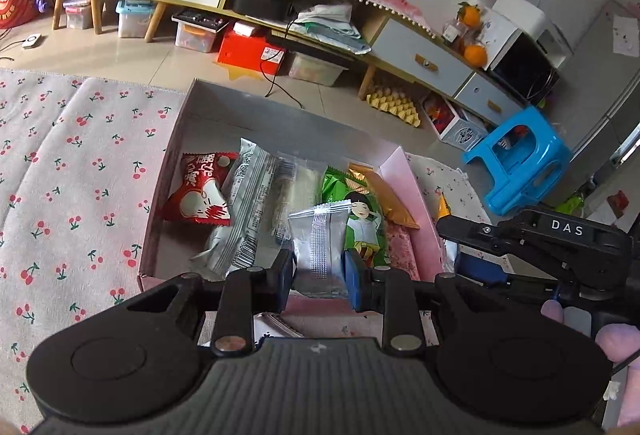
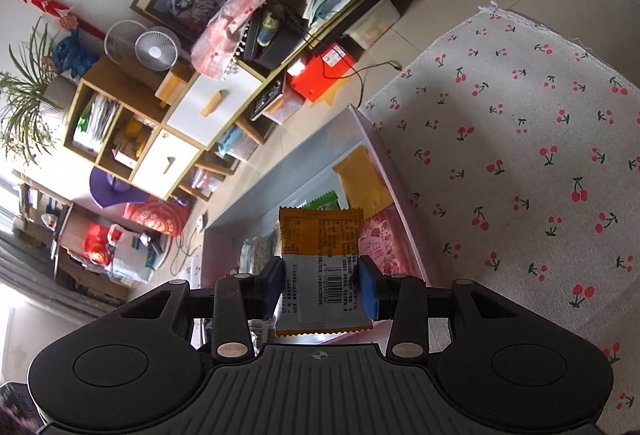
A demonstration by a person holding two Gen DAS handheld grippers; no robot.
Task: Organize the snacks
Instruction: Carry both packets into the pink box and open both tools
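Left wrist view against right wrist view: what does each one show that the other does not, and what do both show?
Only the left wrist view shows the left gripper shut on a silver packet and a red packet in the box. Only the right wrist view shows the right gripper shut on an orange and white packet. Both show the pink box and the cherry-print cloth.

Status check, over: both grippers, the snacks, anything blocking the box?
Left gripper shut on silver packet. Right gripper shut on orange packet. Both above pink box, half full. Nothing blocking.

The silver packet [image 1: 320, 255] hides part of the green packet [image 1: 360, 219].
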